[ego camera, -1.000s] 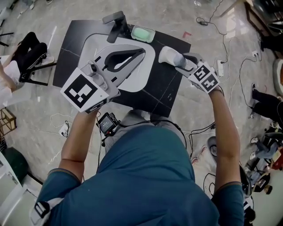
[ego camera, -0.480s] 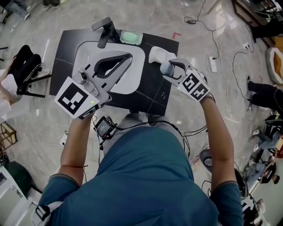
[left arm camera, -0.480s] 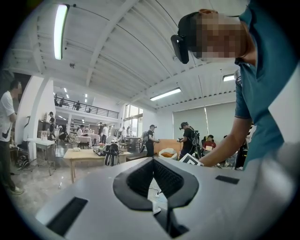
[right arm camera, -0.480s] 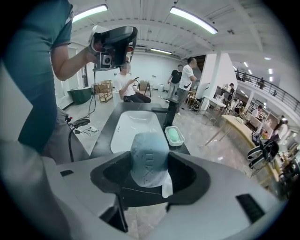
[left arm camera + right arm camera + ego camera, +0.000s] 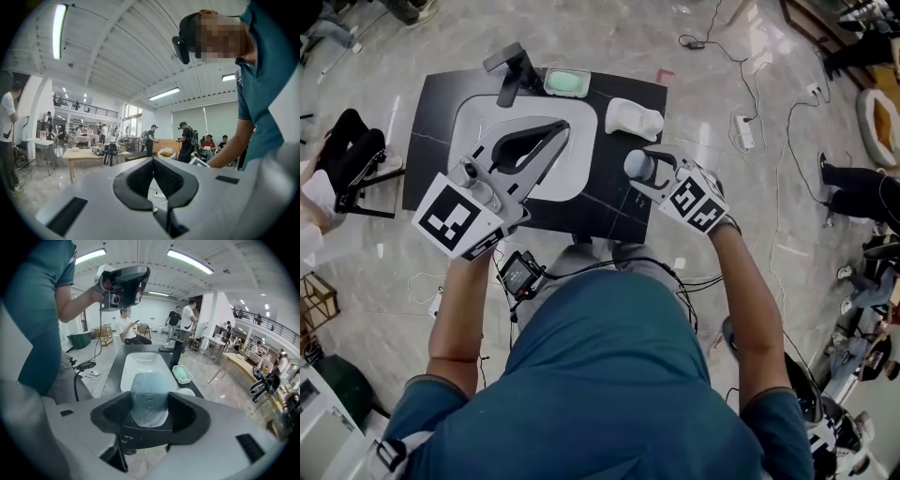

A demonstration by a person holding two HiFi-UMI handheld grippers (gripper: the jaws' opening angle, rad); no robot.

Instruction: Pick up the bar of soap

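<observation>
A pale blue bar of soap (image 5: pixel 149 399) stands between the black pads of my right gripper (image 5: pixel 149 412), which is shut on it. In the head view the soap (image 5: pixel 635 164) and right gripper (image 5: pixel 639 169) are held over the black counter (image 5: pixel 619 202), right of the white sink (image 5: pixel 572 173). A white rounded holder (image 5: pixel 635 117) sits empty behind it. My left gripper (image 5: pixel 565 128) hangs over the sink basin, jaw tips together and nothing between them. The left gripper view looks out at the room past that gripper (image 5: pixel 152 187).
A black faucet (image 5: pixel 510 67) stands at the sink's far edge beside a green soap dish (image 5: pixel 566 82). The small counter sits on a marble floor with cables and a power strip (image 5: pixel 743 131). Other people, tables and chairs are around the room.
My right gripper has drawn back from the white holder toward the person, carrying the soap. The left gripper has stayed over the sink.
</observation>
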